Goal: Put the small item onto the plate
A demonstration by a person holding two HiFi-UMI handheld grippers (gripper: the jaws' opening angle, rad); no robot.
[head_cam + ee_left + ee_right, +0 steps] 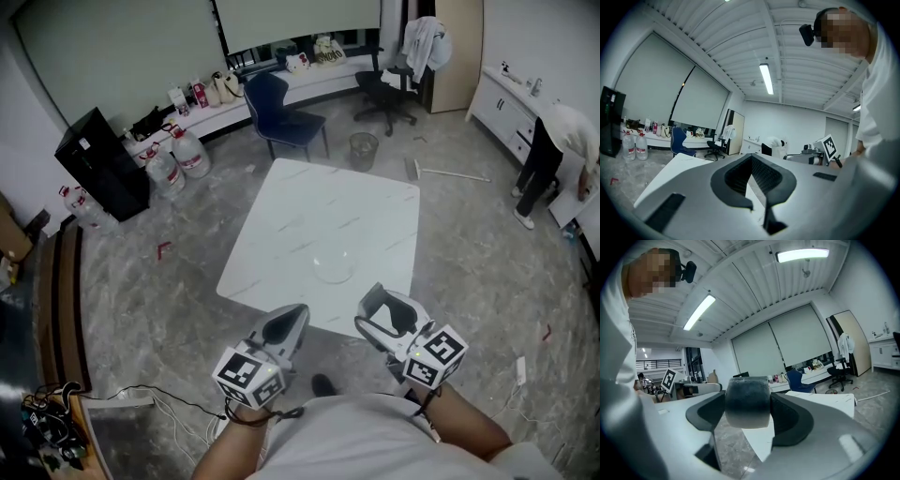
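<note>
A clear glass plate (333, 265) lies on the white table (319, 216), near its front edge. Both grippers hang just off that edge, close to my body. My right gripper (389, 317) is shut on a small dark fuzzy cylinder (747, 401), which fills the space between its pads in the right gripper view. The item is barely visible in the head view. My left gripper (286, 325) points at the table with its jaws closed together and nothing in them (751, 160). The plate holds nothing.
A blue chair (279, 112), a black office chair (386, 89) and a bin (363, 148) stand beyond the table. Water bottles (178, 157) and a black cabinet (101, 164) are at the far left. A person (558, 155) bends over at the right.
</note>
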